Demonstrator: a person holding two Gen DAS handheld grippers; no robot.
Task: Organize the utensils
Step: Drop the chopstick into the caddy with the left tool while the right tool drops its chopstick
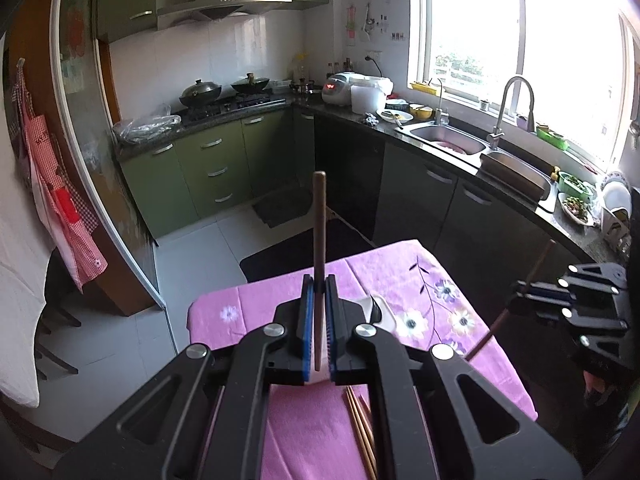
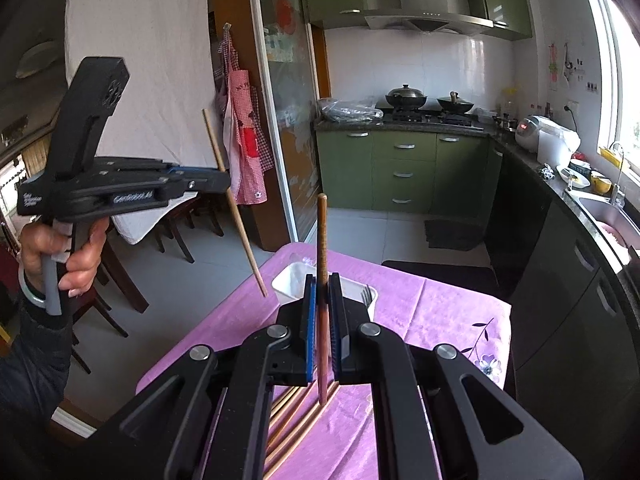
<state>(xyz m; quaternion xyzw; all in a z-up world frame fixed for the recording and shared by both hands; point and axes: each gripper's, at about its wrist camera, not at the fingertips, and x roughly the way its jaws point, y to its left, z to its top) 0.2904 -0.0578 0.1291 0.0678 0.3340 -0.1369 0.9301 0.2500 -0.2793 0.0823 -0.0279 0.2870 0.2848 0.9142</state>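
Note:
My left gripper is shut on a brown chopstick that stands upright between its blue pads. It also shows in the right wrist view at the left, holding the chopstick slanted above the table. My right gripper is shut on another brown chopstick, held upright. It shows in the left wrist view at the right, its chopstick tilted. A white utensil tray with a fork lies on the purple floral tablecloth. Several loose chopsticks lie below the grippers.
The small table stands in a kitchen with green cabinets. A dark counter with a steel sink and faucet runs along the right. A stove with two woks is at the back. Dining chairs stand left.

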